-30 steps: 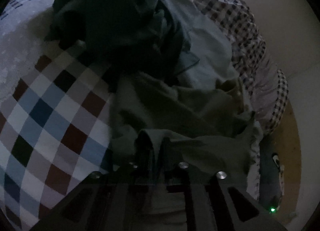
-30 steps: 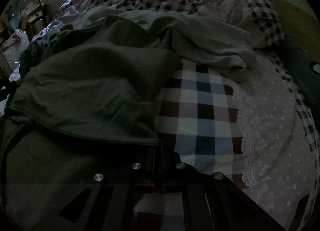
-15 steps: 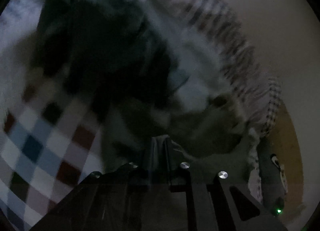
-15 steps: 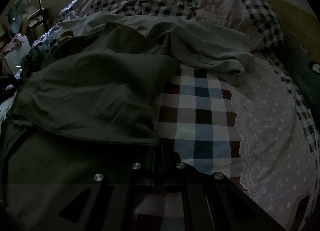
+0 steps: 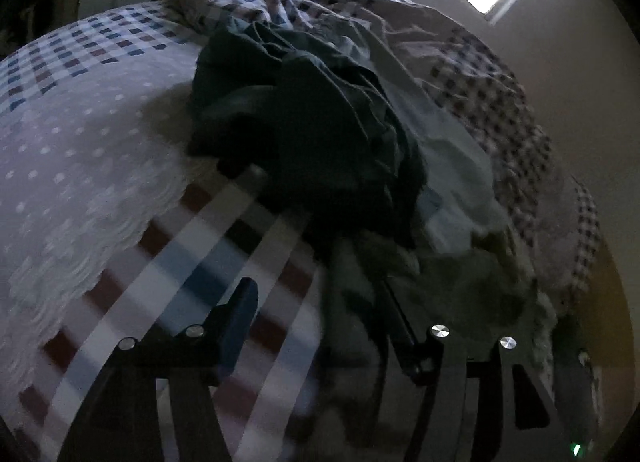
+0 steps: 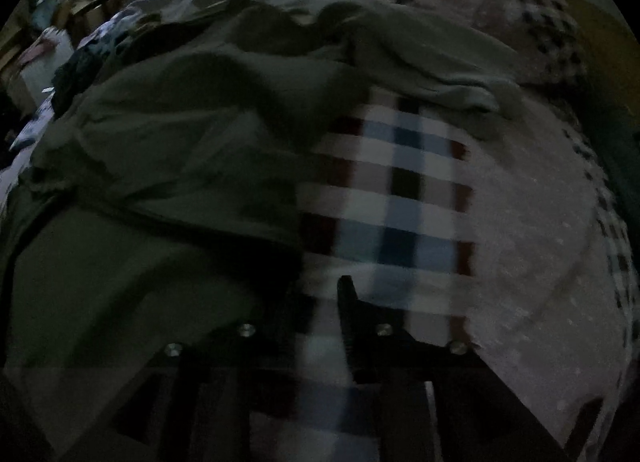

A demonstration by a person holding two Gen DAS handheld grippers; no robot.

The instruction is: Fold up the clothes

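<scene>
Presently both claws are standing spread, pinching nothing. Left claw (image 5: 316, 302): one finger is hovering over the checked bedspread (image 5: 192, 262), the other sitting at the edge of the olive garment (image 5: 448, 282). Right claw (image 6: 316, 302): right finger over the plaid, left finger hard to separate from the dark cloth beside it.

The olive garment (image 6: 180, 150) is lying rumpled on the bed, partly doubled over itself, its hem running just ahead of the right claw. A dark teal garment (image 5: 312, 114) is heaped behind it, touching it, with a pale garment (image 5: 456, 170) alongside.

Risks, as judged:
- Dim light and motion blur are hiding the hem line; a claw could be closing on two layers, or on bedspread, instead of a single edge.
- Olive cloth is overlapping the teal heap; pulling one may be dragging the other.
- Loose folds are likely sliding and undoing any crease once released.

Whether this doubled-over state is a fold in progress or mere rumpling, I cannot tell.
</scene>
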